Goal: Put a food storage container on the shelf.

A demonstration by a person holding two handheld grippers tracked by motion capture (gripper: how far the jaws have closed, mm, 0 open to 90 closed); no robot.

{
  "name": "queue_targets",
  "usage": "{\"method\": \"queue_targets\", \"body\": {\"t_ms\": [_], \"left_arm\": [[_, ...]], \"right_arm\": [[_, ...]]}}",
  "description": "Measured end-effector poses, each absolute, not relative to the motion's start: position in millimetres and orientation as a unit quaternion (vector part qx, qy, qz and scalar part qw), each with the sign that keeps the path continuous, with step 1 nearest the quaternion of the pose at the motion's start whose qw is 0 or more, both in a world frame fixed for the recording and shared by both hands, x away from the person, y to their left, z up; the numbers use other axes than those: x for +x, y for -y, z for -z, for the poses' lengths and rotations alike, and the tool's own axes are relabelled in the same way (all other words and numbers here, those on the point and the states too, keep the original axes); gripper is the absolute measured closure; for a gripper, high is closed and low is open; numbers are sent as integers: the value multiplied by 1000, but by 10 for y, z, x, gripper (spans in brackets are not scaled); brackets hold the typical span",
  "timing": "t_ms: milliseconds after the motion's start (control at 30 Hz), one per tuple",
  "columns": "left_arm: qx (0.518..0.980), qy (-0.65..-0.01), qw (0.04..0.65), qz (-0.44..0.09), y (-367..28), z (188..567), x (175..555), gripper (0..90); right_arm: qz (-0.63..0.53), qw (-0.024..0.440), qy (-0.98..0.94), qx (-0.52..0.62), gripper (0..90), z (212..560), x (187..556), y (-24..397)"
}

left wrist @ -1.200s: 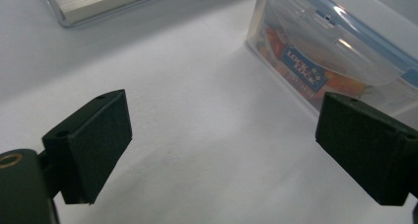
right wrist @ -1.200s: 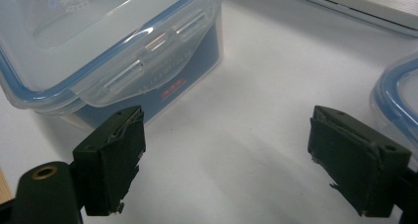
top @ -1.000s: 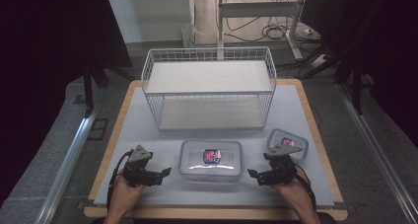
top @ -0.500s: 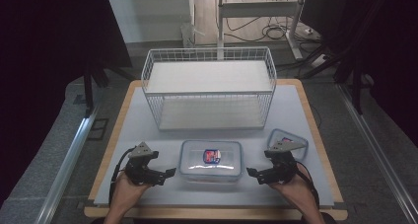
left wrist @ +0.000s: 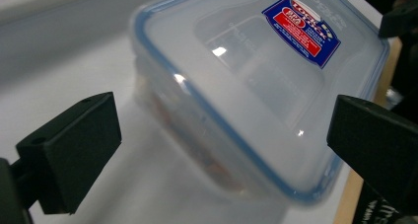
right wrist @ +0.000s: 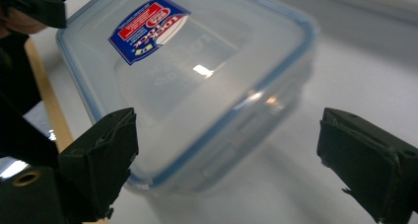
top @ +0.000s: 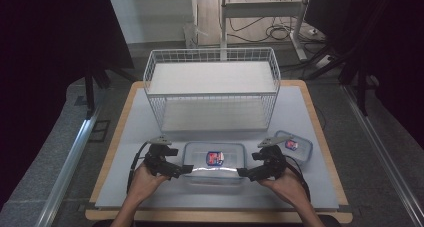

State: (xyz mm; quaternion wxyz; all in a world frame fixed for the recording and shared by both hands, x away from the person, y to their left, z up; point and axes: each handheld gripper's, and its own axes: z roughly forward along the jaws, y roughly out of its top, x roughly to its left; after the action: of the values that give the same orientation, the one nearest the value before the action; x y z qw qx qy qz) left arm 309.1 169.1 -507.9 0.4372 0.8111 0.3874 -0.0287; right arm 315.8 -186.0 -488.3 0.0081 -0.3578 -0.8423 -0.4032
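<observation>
A clear plastic box (top: 215, 162) with a blue-rimmed lid and a red-and-blue label lies at the front middle of the white table. My left gripper (top: 183, 170) is at its left end. In the left gripper view, the left gripper (left wrist: 224, 123) is open; its jaws have just been opening, and the box (left wrist: 256, 81) lies between them untouched. My right gripper (top: 244, 172) is at the box's right end. In the right gripper view, the right gripper (right wrist: 229, 140) stands open around a corner of the box (right wrist: 197, 71), pads clear of it.
A smaller lidded box (top: 294, 146) sits just behind the right hand. A white wire basket (top: 212, 87) on its side stands across the back of the table. The table's wooden edge (top: 215, 216) runs close under both wrists.
Both grippers have moved inward toward the big box, the left one rightward and the right one leftward, and a little farther from the person. The boxes have not moved.
</observation>
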Motion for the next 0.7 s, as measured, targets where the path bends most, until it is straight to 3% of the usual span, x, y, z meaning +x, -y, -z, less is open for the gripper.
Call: {"method": "queue_targets", "body": {"t_ms": [300, 533, 700], "left_arm": [[815, -373, 438, 71, -1613, 5161, 3134, 0], [815, -372, 441, 49, -1587, 5103, 2970, 0], [805, -364, 466, 51, -1661, 5044, 2827, 14]], "right_arm": [[406, 84, 828, -377, 62, 5004, 3257, 1754], [413, 71, 826, -377, 154, 4951, 3191, 1801], [423, 40, 827, -369, 283, 4857, 3046, 1842]]}}
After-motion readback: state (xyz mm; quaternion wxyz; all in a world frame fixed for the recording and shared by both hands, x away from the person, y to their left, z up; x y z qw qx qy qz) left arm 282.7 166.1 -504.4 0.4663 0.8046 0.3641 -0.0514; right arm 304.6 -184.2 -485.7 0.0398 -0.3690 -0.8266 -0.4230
